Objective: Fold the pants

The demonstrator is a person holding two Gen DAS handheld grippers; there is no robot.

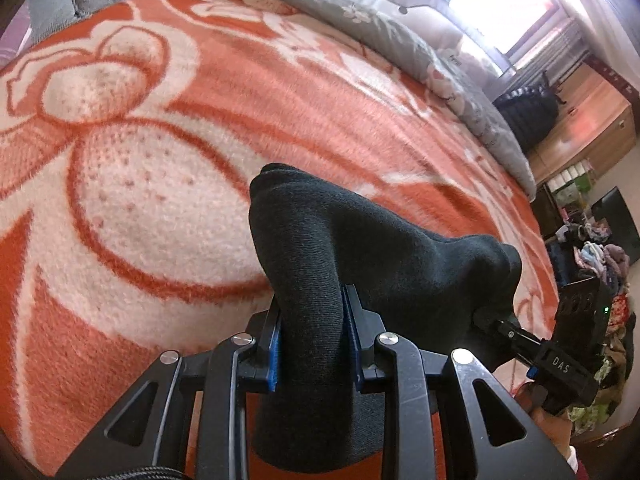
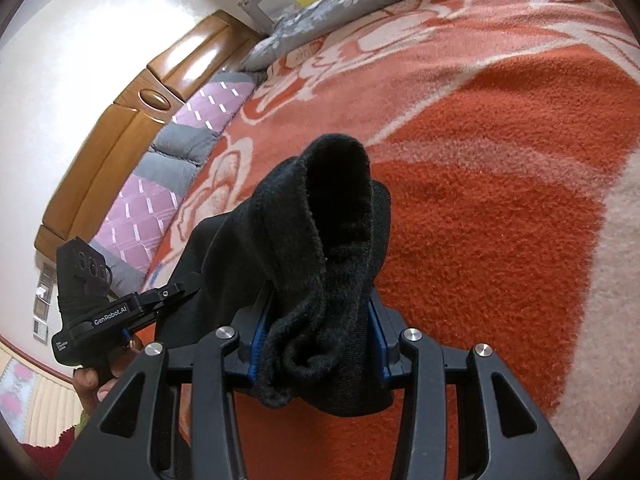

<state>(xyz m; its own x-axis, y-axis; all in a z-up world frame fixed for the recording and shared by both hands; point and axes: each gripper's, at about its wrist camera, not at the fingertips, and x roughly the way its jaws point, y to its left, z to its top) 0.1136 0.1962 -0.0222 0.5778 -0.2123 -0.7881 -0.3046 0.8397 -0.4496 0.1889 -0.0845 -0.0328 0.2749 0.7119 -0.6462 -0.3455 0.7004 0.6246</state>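
Observation:
The black pants (image 1: 360, 248) hang between my two grippers above an orange and cream flowered blanket (image 1: 168, 128). My left gripper (image 1: 312, 320) is shut on a thick bunch of the dark fabric, which stands up past its blue pads. In the right wrist view my right gripper (image 2: 316, 332) is shut on another bunch of the pants (image 2: 320, 240), fleecy lining showing at the top. The cloth stretches sideways from each grip toward the other gripper, seen at the right edge (image 1: 560, 344) and at the left edge (image 2: 104, 304).
The blanket (image 2: 500, 200) covers a bed. A grey flowered quilt (image 1: 400, 28) lies along its far side, purple and grey pillows (image 2: 168, 168) by a wooden headboard (image 2: 132, 120). A heap of clothes (image 1: 600, 264) and wooden furniture (image 1: 592, 120) stand beyond the bed.

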